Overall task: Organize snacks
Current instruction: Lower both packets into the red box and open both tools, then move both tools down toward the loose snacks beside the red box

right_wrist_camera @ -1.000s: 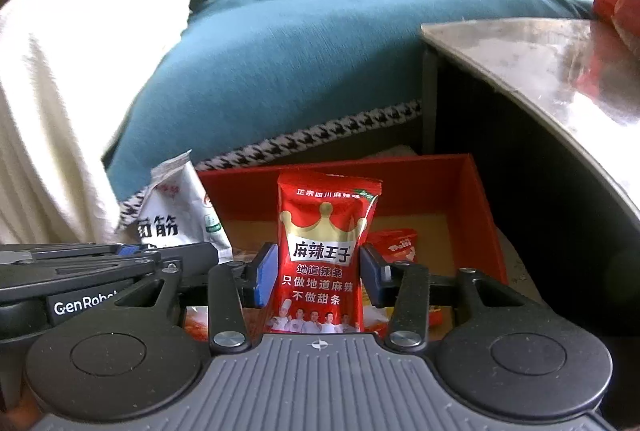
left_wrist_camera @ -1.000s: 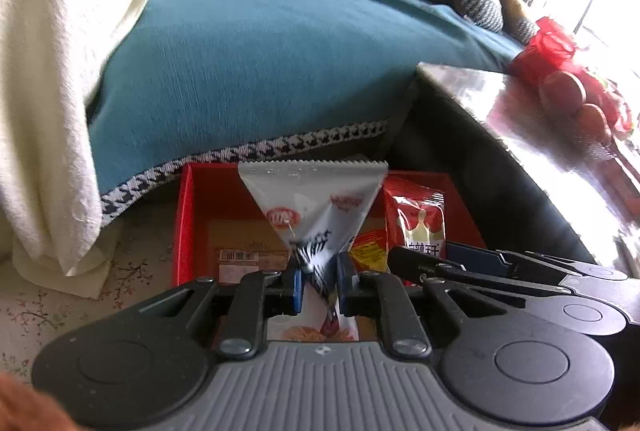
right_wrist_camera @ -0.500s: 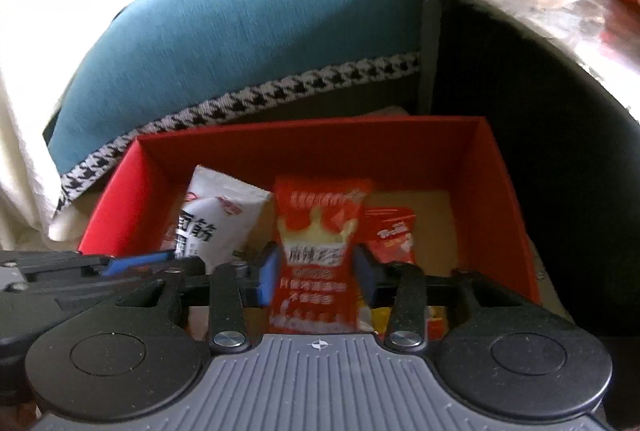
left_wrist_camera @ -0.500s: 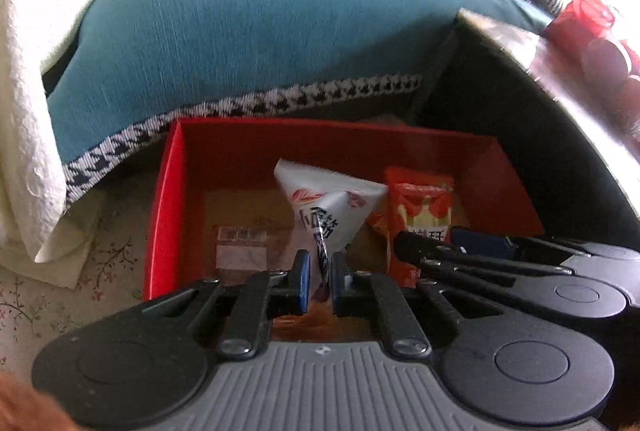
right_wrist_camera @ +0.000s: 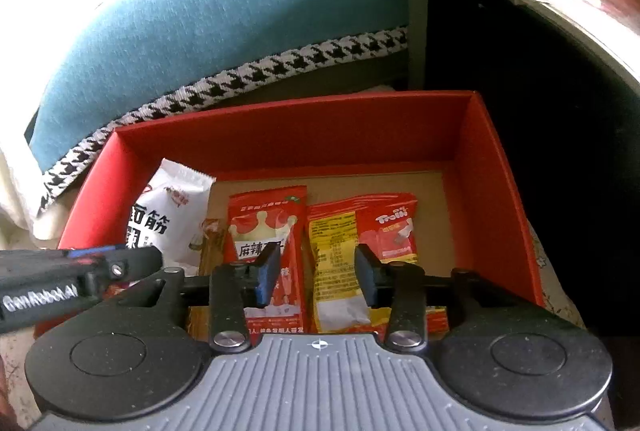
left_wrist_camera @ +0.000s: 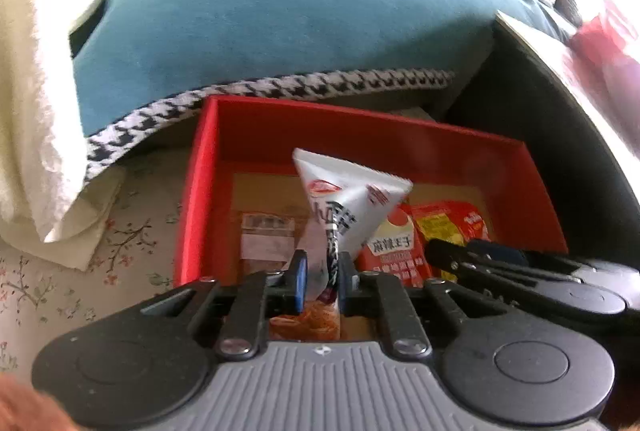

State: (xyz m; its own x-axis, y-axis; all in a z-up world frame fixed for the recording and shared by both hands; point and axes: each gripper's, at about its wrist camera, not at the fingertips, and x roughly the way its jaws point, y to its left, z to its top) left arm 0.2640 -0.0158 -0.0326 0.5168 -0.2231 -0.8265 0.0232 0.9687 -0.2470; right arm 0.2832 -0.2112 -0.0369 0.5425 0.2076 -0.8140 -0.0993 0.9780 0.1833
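Letting the white packet [left_wrist_camera: 352, 207] drop flat inside the red box [left_wrist_camera: 200, 191] looks best: left gripper [left_wrist_camera: 322, 281] fingers are opening around its corner. Right gripper [right_wrist_camera: 316, 273] fingers are spreading, empty, above the red packet [right_wrist_camera: 264, 231] lying in the box.

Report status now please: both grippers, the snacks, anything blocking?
Left gripper opening, white packet between its fingers. Right gripper opening, red packet released in red box. Nothing blocking.
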